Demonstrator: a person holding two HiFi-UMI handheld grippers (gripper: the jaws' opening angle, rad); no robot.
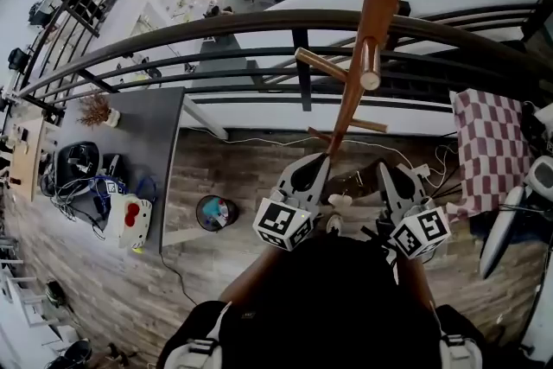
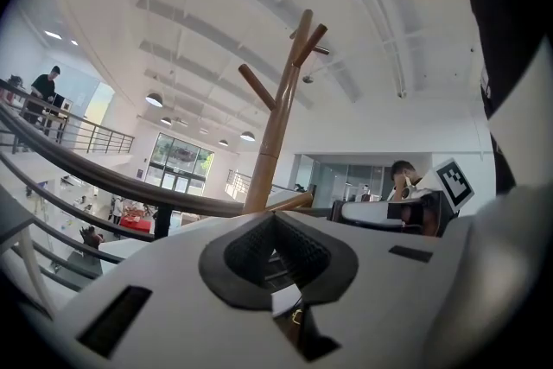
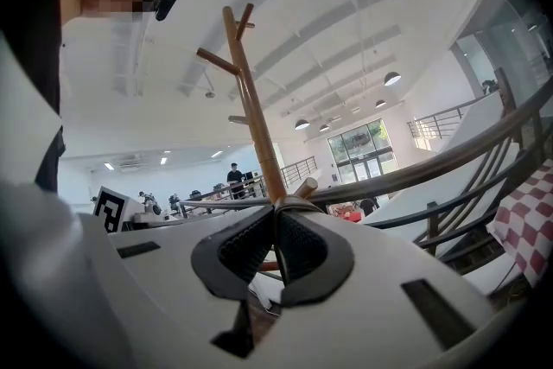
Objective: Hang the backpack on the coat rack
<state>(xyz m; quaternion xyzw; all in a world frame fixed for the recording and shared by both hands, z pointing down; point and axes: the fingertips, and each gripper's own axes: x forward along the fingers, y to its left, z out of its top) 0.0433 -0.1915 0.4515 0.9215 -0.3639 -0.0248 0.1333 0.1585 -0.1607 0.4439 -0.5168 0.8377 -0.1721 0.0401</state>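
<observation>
Nearest the cam, bottom of head view: person's black-clad torso [image 1: 333, 307] w/ grey straps [image 1: 200, 350] + buckles at both shoulders. Can't tell if those straps belong to the backpack.

Just ahead of the torso, both tools point up and fwd, marker cubes [image 1: 285, 225] side by side.

- Left claw [image 2: 275, 219]: jaws together, pads meet at the tips, nothing visible between them.
- Right claw [image 3: 275, 212]: jaws together too. A thin band [image 3: 298, 203] arcs over the pad tips; can't ID it.

Coat rack [image 1: 367, 39]: wooden pole w/ angled pegs, upright, right in front of both claws. In head view its lower pole sits between the 2 claw tips, apart from both, and its foot is on the wood floor [image 1: 233, 168] beside the dark curved railing [image 1: 259, 22]. Nothing on the pegs in any view.

Backpack: can't ID for sure. The only other candidate is a black bag [image 1: 78, 164] lying among cables on the grey table [image 1: 151, 125], well left of the rack.

Red/white checked cloth [image 1: 488, 151] hangs right of the rack near the railing. The lower level, w/ people, shows beyond the railing.
</observation>
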